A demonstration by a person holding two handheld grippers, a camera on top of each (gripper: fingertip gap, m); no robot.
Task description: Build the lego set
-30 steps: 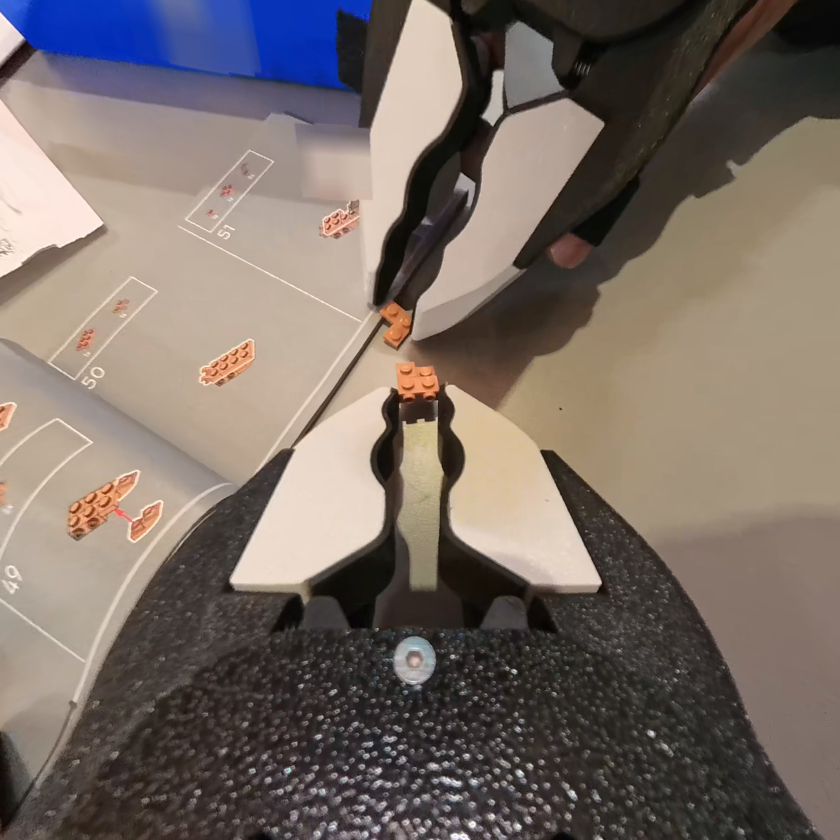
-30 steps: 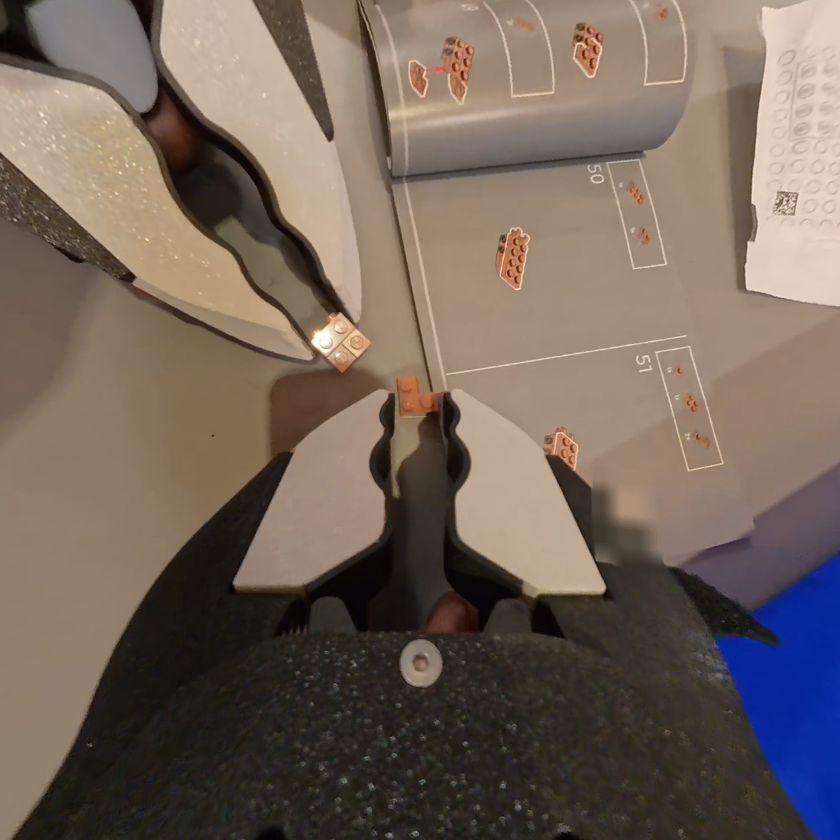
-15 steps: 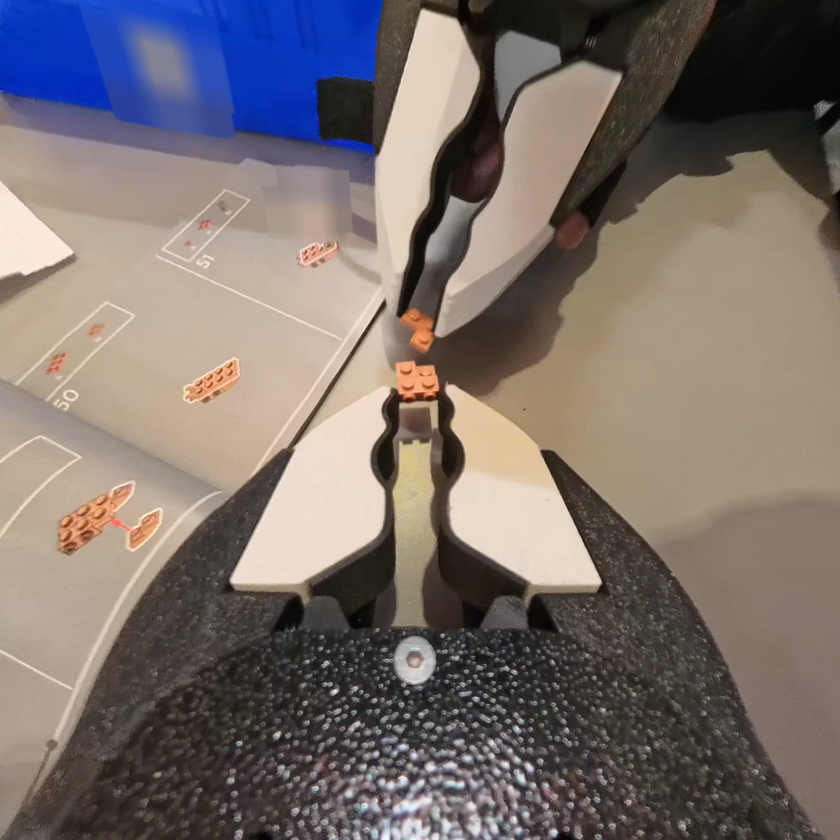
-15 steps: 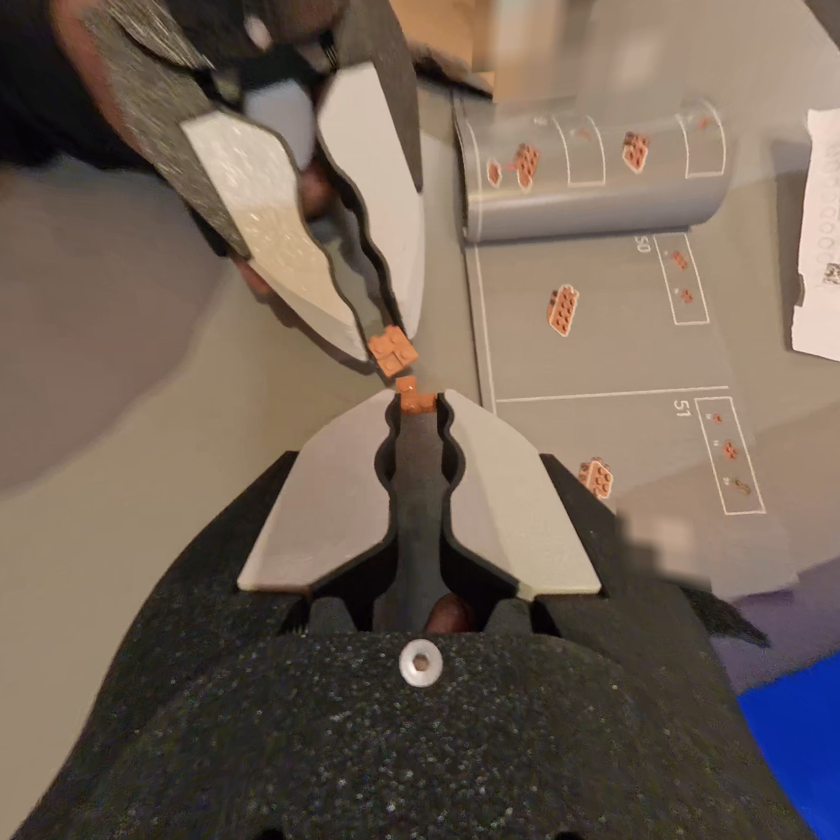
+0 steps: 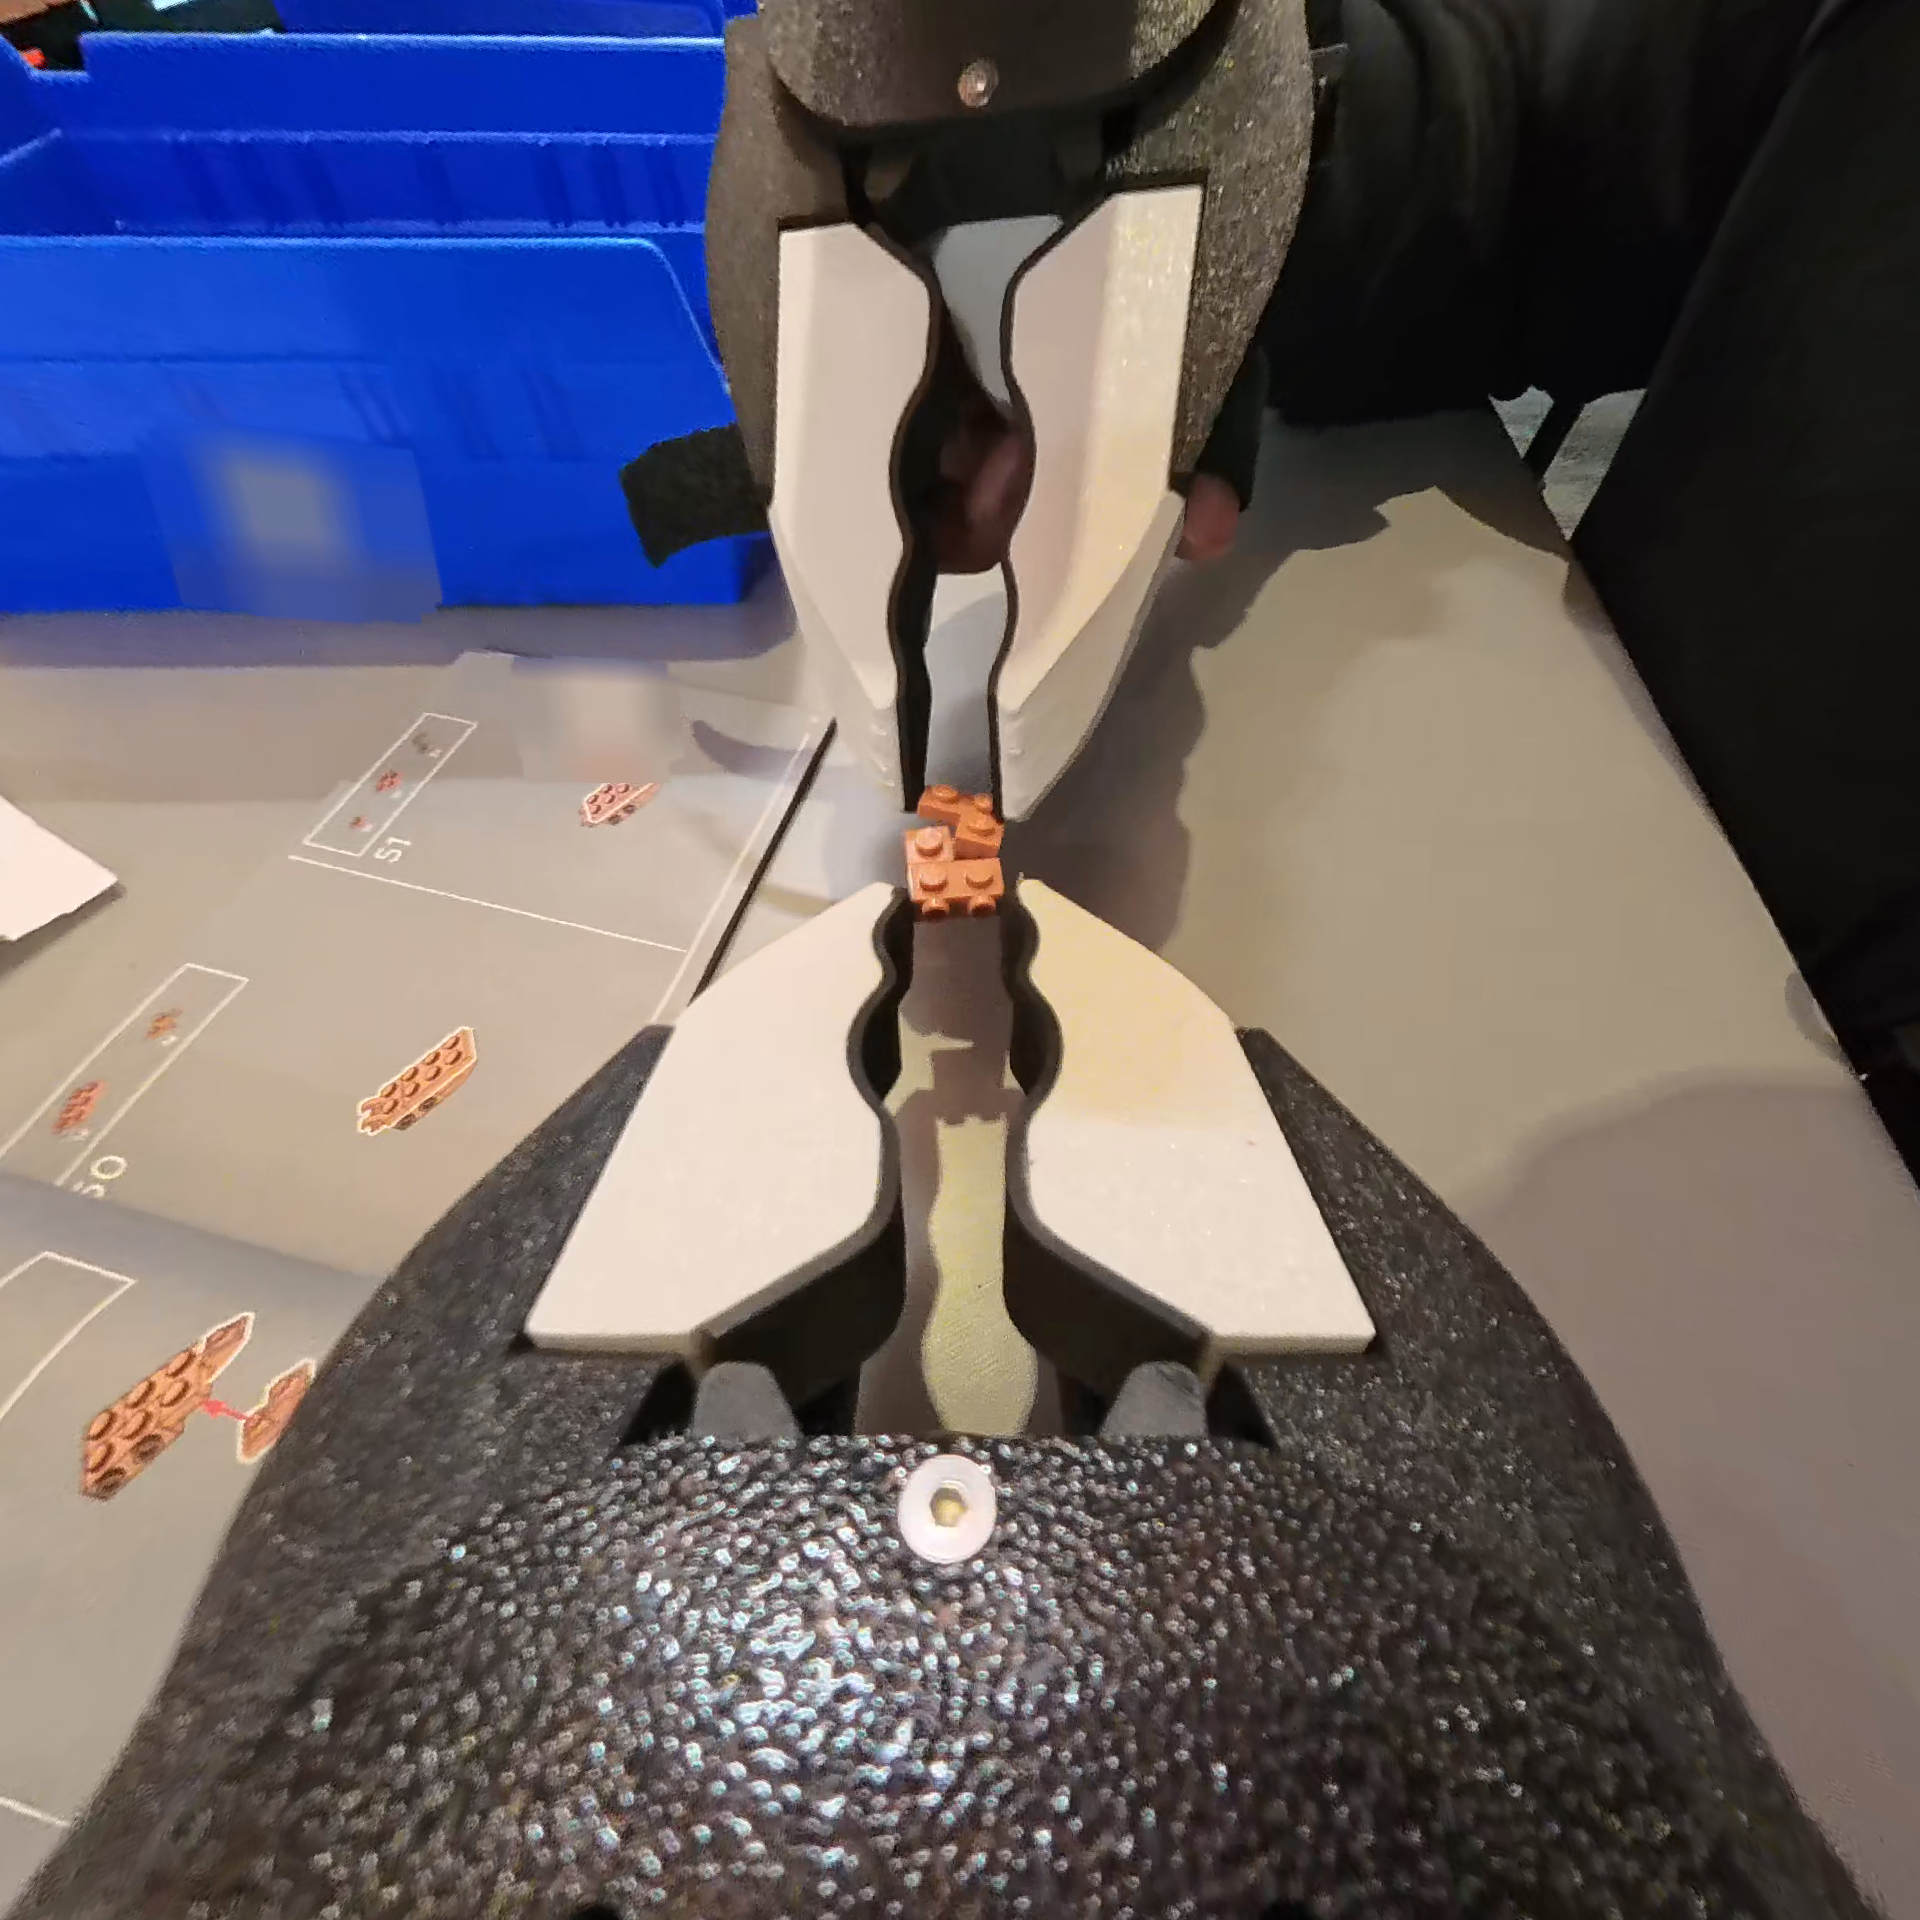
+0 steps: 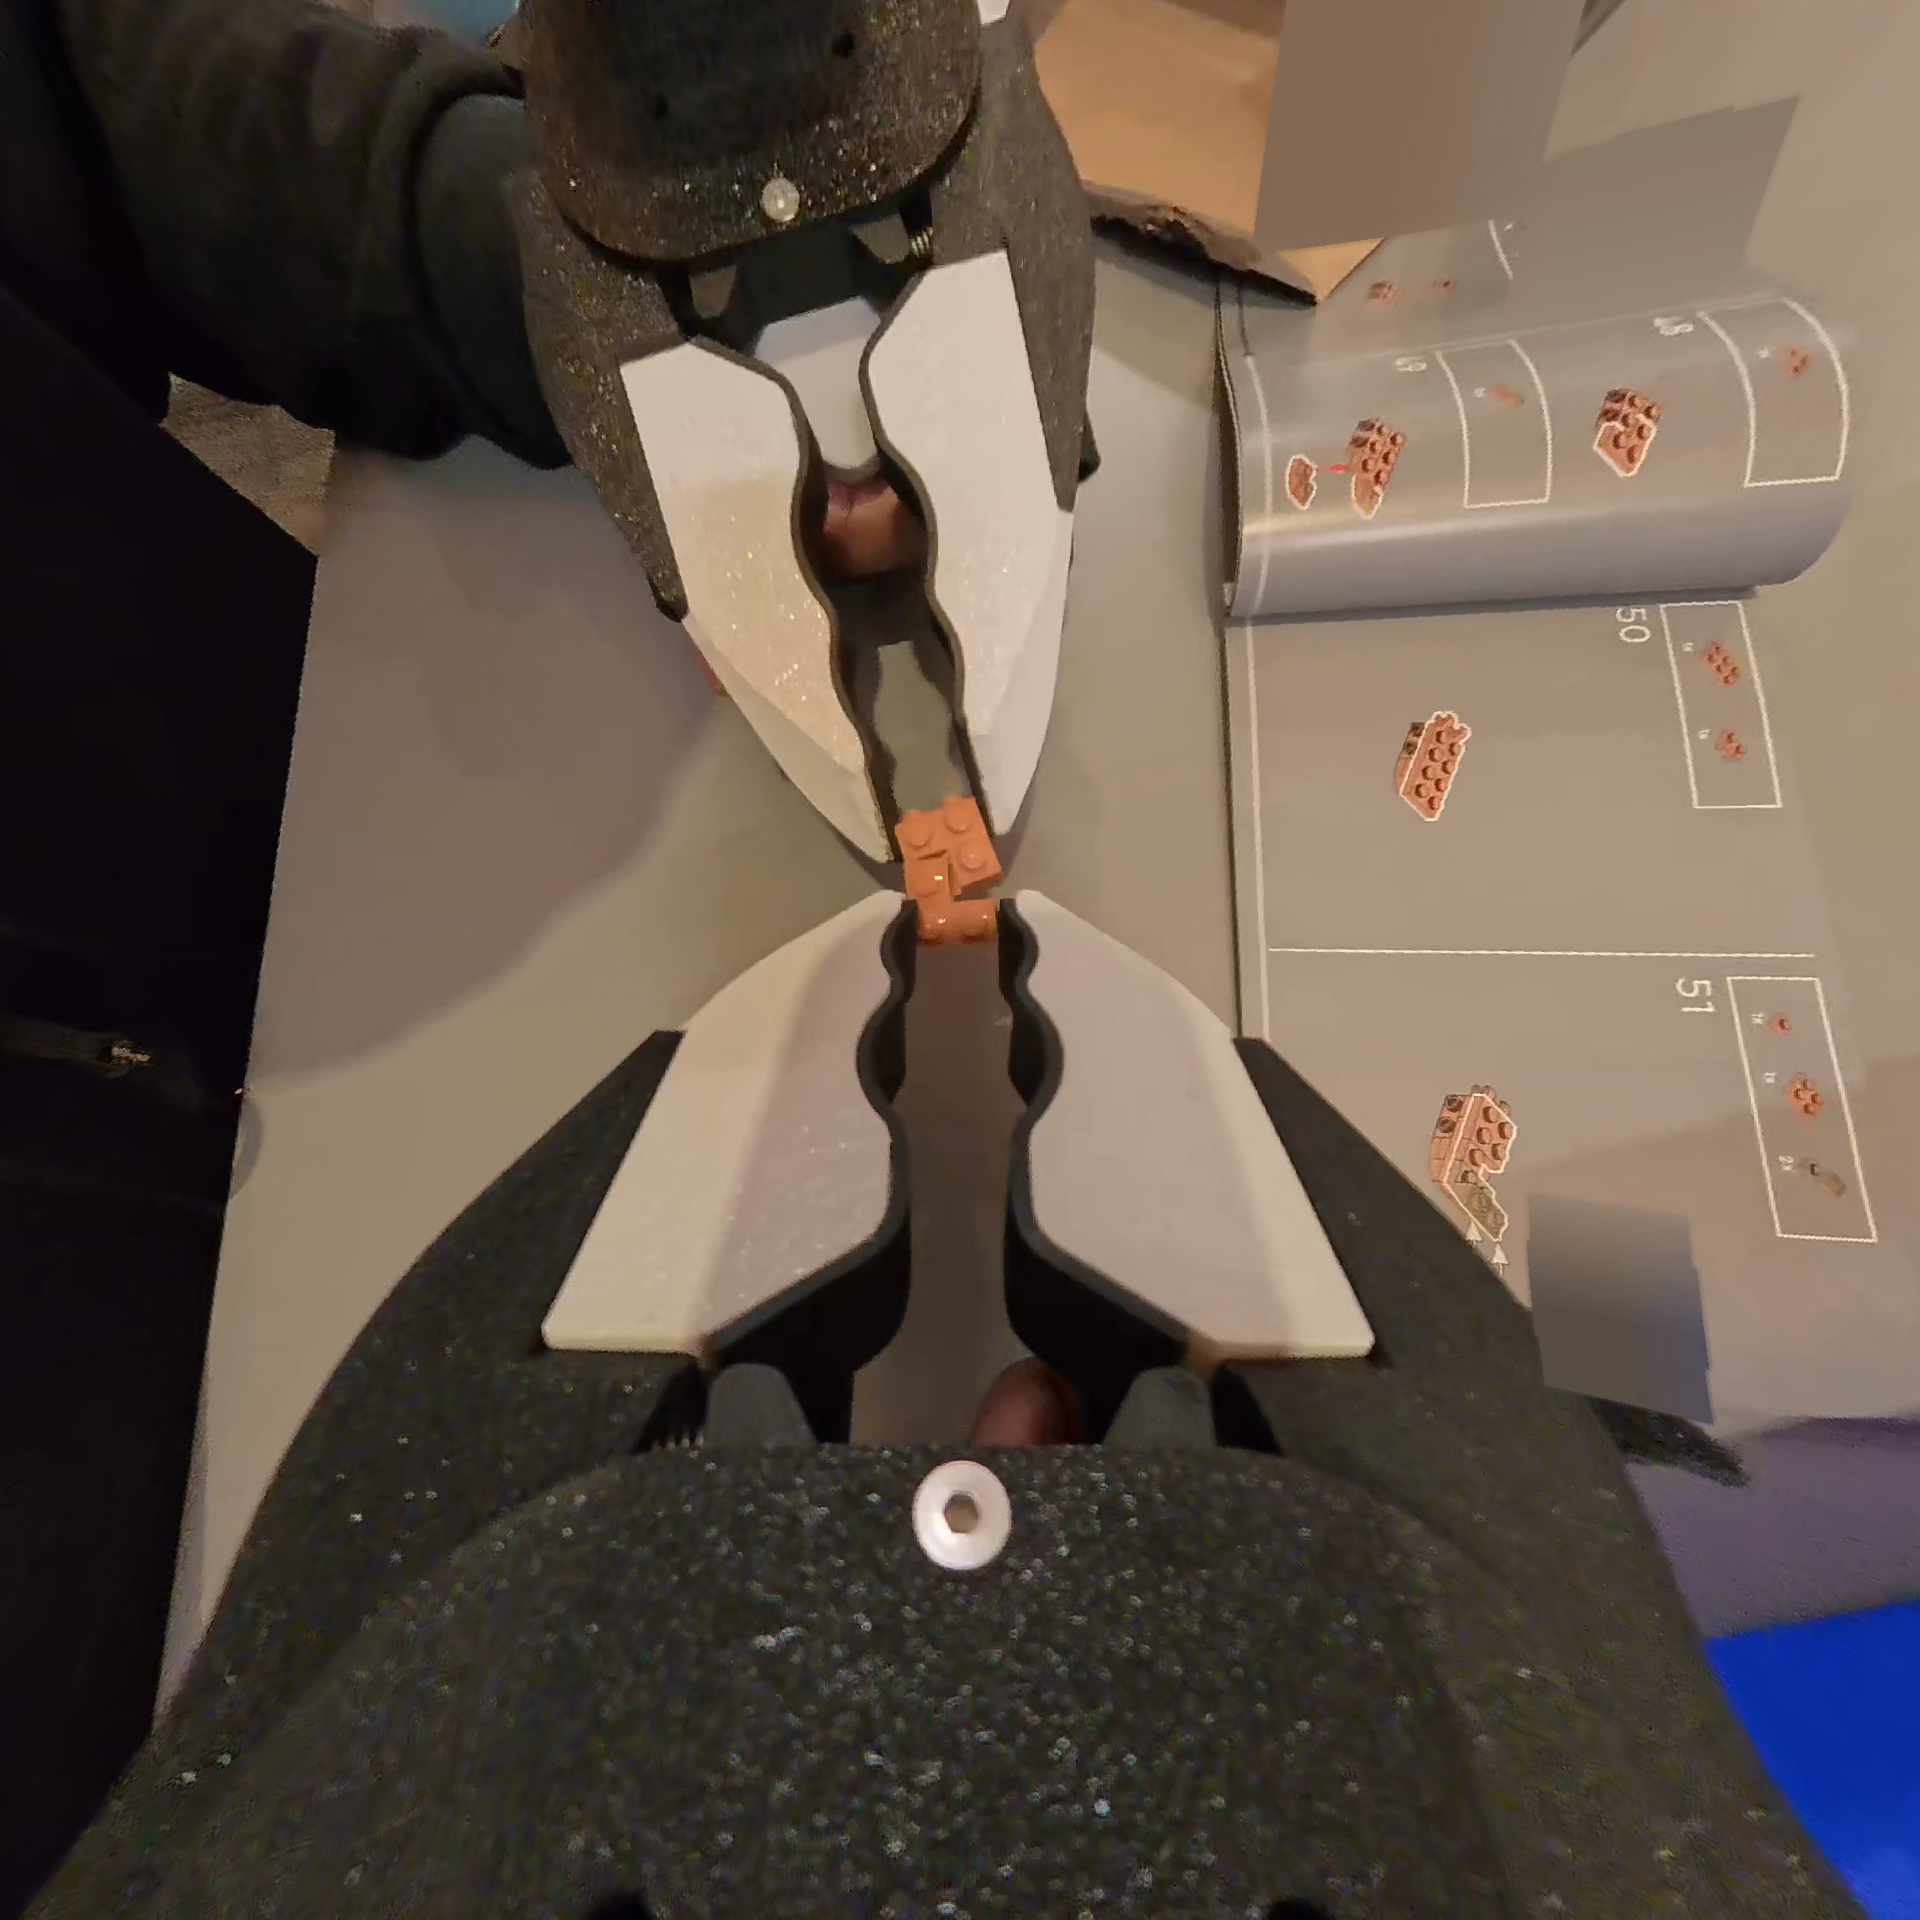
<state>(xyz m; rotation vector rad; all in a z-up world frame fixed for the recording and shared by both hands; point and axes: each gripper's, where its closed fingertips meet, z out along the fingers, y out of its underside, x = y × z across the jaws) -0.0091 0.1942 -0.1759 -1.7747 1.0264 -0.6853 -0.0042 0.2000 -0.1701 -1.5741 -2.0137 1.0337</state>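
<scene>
I am guiding two hand-held grippers that now face each other tip to tip above a grey table (image 5: 1455, 935). My left gripper (image 5: 954, 902) is clenched on a small orange toy brick (image 5: 954, 889), studs on top and on its near side, both white fingers (image 5: 790, 1091) pressing its ends. My right gripper (image 6: 957, 920) grips a small orange L-shaped plate (image 6: 951, 914) across its width in the same way.

A second ago the two pieces were well apart, and half a second ago a gap still showed between them. Now both grippers have swung level and closed in, so the plate touches the brick and overlaps it. I judge they are meeting but not yet seated: in the right wrist view the plate sits slightly skewed against the studs.

To one side lies an open grey instruction booklet (image 6: 1507, 831) printed with orange brick diagrams, one page curled (image 6: 1538, 540). Blue plastic bins (image 5: 312, 312) stand behind it. A scrap of white paper (image 5: 42, 883) lies at the edge. A dark sleeve (image 6: 260, 229) leads to the far gripper.
</scene>
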